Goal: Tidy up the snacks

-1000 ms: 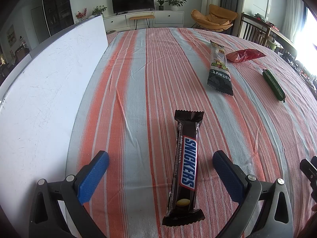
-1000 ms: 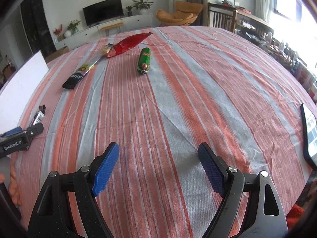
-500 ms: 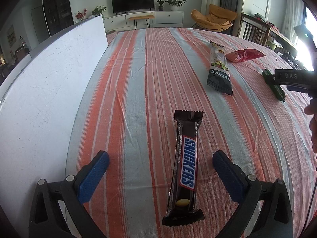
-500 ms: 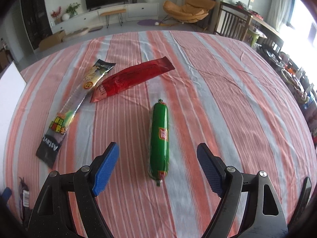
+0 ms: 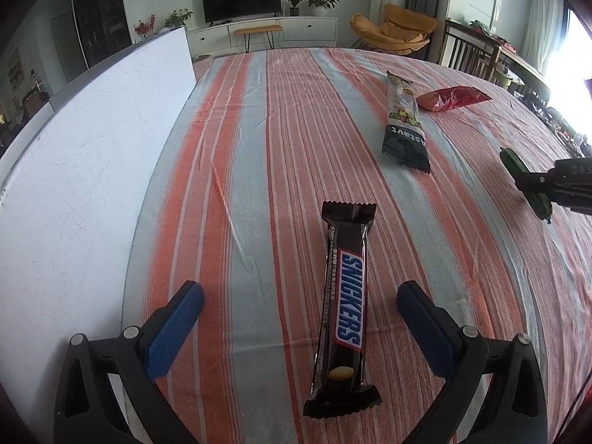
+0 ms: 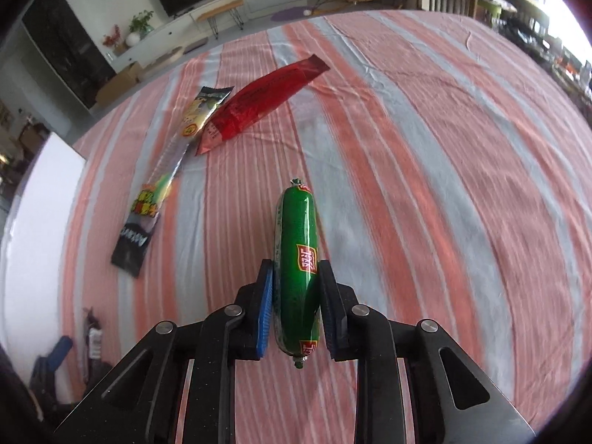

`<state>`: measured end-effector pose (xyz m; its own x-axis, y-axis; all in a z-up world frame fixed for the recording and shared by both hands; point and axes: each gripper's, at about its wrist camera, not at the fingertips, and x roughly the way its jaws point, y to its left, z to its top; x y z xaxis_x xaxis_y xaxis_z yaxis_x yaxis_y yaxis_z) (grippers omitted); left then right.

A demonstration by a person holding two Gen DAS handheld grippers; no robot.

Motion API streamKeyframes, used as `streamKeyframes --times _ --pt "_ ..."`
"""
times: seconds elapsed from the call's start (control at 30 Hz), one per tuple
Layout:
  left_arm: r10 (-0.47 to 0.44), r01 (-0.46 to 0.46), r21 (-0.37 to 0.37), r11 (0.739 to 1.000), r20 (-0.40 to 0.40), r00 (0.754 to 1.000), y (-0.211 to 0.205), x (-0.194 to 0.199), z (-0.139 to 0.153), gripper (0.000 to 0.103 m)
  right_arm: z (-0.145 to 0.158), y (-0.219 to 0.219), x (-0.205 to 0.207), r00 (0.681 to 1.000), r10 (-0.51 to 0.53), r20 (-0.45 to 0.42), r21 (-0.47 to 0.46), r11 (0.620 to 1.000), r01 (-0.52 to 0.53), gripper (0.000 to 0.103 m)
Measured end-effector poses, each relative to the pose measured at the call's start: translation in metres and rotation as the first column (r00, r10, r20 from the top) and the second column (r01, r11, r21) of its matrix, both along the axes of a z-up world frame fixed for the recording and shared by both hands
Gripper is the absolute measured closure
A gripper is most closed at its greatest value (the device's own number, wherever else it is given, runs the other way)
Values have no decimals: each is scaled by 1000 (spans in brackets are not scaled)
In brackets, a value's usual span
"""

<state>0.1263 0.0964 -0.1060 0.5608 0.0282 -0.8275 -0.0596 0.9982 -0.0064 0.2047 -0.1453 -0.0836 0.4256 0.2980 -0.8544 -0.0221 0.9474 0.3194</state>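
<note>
While the right gripper [image 6: 296, 296] clamps its blue pads [image 6: 265, 314] on both sides of the green sausage [image 6: 297, 259], the sausage points toward 12 o'clock over the striped tablecloth [image 6: 425, 185]. Red packet [image 6: 259, 105] and long black-ended packet [image 6: 162, 192] lie at 11 o'clock, touching at one end. Left gripper [image 5: 299, 310]: jaws wide apart, Snickers bar [image 5: 344, 310] flat between them, untouched. White board [image 5: 74, 185] at 9 o'clock.
</note>
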Motion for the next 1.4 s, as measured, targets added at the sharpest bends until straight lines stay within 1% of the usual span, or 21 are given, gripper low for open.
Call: streamKeyframes --times 0.07,0.1,0.13,0.17,0.2,0.23,0.27,0.33,0.37,0.4,0.53,0.63,0.77,0.9,1.0,1.1,1.17,1.23,1.3,1.33,1.4 --pt "-20 20 -7 1000 -34 999 0 0 1 1 0 -12 -22 1000 11 -17 126 992 -9 79" --pt "-29 28 -16 999 -45 999 0 -1 2 4 -1 -19 -31 1000 14 -27 191 981 -8 79" --pt "-33 32 -25 999 -52 998 0 -2 4 13 -2 -25 -39 999 13 -40 253 967 -2 79" --pt "-34 33 -24 999 -56 998 0 -2 6 18 -3 -31 -47 999 6 -53 305 952 11 79" --pt "-38 37 -24 999 -59 998 0 -3 8 30 -5 -35 -53 998 -2 -67 346 938 25 79" --pt "-47 45 -25 999 -62 997 -1 -4 10 39 -7 -38 -60 997 -6 -81 382 923 37 79" --pt "-54 52 -25 998 -64 997 -2 -4 11 43 -9 -40 -64 996 -8 -92 411 910 46 79" --pt "-70 69 -11 998 -59 996 -4 -5 12 64 -13 -43 -71 993 -14 -115 468 881 67 79" --pt "-78 77 -13 997 -56 995 -4 -6 13 73 -14 -43 -76 993 -15 -121 489 869 73 79" --pt "-82 81 -23 996 -56 995 -4 -6 14 86 -14 -42 -78 993 -14 -120 501 863 72 79" --pt "-68 59 -129 990 -62 996 7 -13 18 86 -6 -33 -94 996 4 -85 487 872 39 79" --pt "-71 64 -195 979 -29 997 10 -28 34 86 -4 -27 -102 997 8 -80 469 883 31 79" --pt "-102 109 -270 957 39 994 9 -52 71 86 2 -16 -111 998 22 -59 411 911 4 79" --pt "-113 146 -302 942 124 986 15 -83 113 86 13 1 -118 998 54 -31 404 914 -37 79" --pt "-97 155 -329 931 185 978 28 -105 145 86 31 24 -124 994 105 7 401 911 -99 79" --pt "-56 144 -344 928 252 966 52 -127 180 86 56 62 -125 984 173 53 439 881 -178 79" --pt "-18 119 -330 936 294 956 72 -140 199 86 78 91 -125 970 225 97 457 855 -244 79" --pt "36 66 -300 952 323 946 98 -152 215 86 103 125 -125 947 285 147 459 829 -321 79" --pt "95 -2 -271 963 331 939 125 -159 221 86 125 160 -129 917 351 190 455 796 -400 79" --pt "134 -52 -247 968 331 934 142 -162 221 86 135 179 -129 899 385 209 454 776 -438 79" --pt "211 -152 -208 966 305 929 171 -164 211 86 147 217 -130 865 443 233 440 746 -501 79"
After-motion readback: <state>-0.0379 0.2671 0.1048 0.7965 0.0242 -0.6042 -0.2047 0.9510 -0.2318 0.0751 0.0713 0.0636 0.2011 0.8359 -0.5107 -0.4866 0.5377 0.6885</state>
